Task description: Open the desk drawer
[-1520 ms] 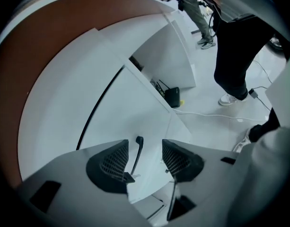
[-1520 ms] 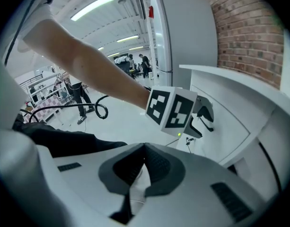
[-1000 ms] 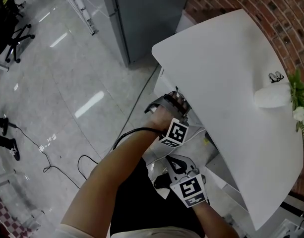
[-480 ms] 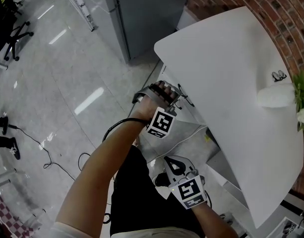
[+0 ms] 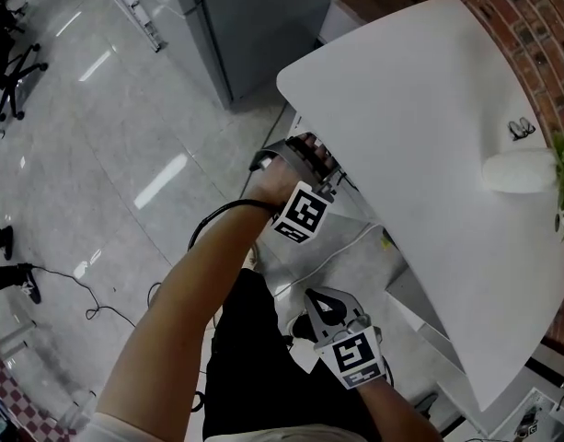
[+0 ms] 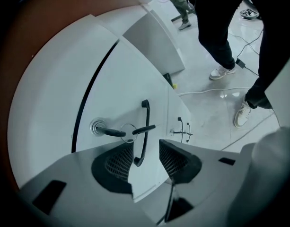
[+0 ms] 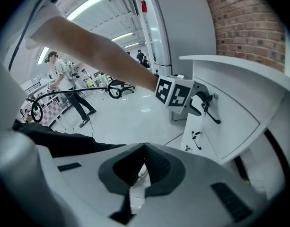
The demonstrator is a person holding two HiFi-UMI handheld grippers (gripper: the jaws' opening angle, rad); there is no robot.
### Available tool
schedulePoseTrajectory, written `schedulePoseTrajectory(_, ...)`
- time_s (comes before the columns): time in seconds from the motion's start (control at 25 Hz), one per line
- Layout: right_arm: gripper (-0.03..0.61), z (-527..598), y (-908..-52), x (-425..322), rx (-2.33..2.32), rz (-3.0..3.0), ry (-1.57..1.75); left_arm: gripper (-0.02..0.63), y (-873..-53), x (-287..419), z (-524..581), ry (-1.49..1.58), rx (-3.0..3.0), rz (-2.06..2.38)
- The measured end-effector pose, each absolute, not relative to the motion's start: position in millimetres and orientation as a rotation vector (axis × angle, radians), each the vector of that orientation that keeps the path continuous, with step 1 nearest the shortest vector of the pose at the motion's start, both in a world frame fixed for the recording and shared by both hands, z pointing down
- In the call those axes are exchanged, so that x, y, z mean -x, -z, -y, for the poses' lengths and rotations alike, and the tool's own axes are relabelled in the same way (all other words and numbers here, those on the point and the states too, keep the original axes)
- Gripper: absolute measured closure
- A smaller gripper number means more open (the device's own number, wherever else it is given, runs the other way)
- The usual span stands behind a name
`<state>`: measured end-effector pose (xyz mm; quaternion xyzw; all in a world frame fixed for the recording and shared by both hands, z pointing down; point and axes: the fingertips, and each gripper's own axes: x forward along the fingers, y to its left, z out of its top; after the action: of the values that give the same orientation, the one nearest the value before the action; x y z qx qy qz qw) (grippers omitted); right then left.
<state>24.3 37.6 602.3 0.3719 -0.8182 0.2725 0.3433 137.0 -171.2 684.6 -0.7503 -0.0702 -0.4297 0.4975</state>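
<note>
The white desk [image 5: 429, 136] fills the right of the head view. Its top drawer front [image 6: 116, 89] carries a black bar handle [image 6: 144, 126], with a key in a lock [image 6: 98, 127] beside it. My left gripper [image 6: 146, 144] is at the drawer front, its jaws closing. The handle's lower end sits between the pads without being pressed. From above, the left gripper [image 5: 311, 159] is tucked against the desk's front edge. My right gripper [image 5: 320, 304] hangs lower, away from the desk. In its own view, the right gripper [image 7: 144, 150] is shut and holds nothing.
A second drawer with small handles [image 6: 180, 129] lies below the first. A grey cabinet [image 5: 254, 26] and a brick wall [image 5: 530, 26] stand behind the desk. On the desk lie a white rounded object [image 5: 521, 168] and a small black item [image 5: 521, 129]. Cables [image 5: 107, 311] trail on the floor, and people [image 6: 220, 27] stand nearby.
In the head view my left gripper has slid up and to the left along the desk's front edge. The right gripper has stayed where it was.
</note>
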Motion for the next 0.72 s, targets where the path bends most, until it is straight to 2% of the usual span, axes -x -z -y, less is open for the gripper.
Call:
schedulePoseTrajectory(0.32, 0.563, -39, -608, -28, -0.999, 2.104, -0.757, 0.455, -700, -138, 169, 1.056, 1.778, 0.231)
schedulePoseTrajectory(0.4, 0.563, -35, -610, -30, -1.009, 2.105, -0.761, 0.496, -700, -140, 172, 1.046, 1.774, 0.225)
schedulePoseTrajectory(0.52, 0.563, -33, -612, -32, -1.017, 2.098, -0.776, 0.52, -698, -145, 172, 1.036, 1.75, 0.251)
schedulePoseTrajectory(0.6, 0.563, -33, -610, -32, -1.018, 2.095, -0.787, 0.581, -696, -149, 172, 1.033, 1.732, 0.265)
schedulePoseTrajectory(0.72, 0.563, -33, -605, -32, -1.018, 2.094, -0.803, 0.592, -694, -152, 174, 1.011, 1.734, 0.288)
